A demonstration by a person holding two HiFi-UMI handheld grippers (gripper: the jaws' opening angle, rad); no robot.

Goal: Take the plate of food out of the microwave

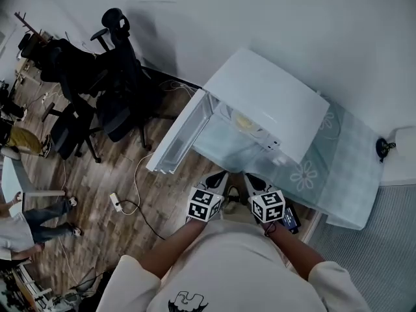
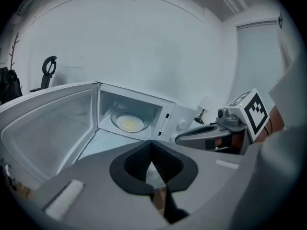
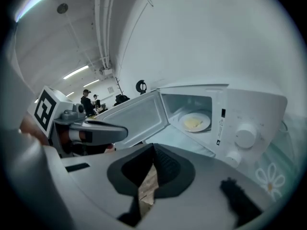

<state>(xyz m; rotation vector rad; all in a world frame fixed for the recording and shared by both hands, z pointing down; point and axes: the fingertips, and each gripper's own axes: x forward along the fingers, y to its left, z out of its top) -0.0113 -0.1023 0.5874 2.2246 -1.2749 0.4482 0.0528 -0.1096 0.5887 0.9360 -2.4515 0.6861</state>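
The microwave [image 1: 273, 103] is a smooth white box with squared edges, standing at the left end of a table under a pale, glossy cloth [image 1: 338, 168] printed with flowers. Its door [image 1: 179, 135] is swung fully open to the left, past the table's edge and over the wood-plank floor [image 1: 123, 174], so the cavity mouth is clear. Inside, on the cavity floor, sits the round white plate [image 1: 246, 121] with a pale yellow heap of food at its middle. Two round knobs [image 3: 245, 135] sit on the panel to the right of the opening. The left gripper [image 1: 223, 174] and right gripper [image 1: 250, 176] hang side by side just in front of the table's near edge, well short of the plate. Each has its ribbed dark pads pressed together with nothing between them. Black office chairs [image 1: 97, 90] and a loose cable [image 1: 133, 203] crowd the floor to the left.
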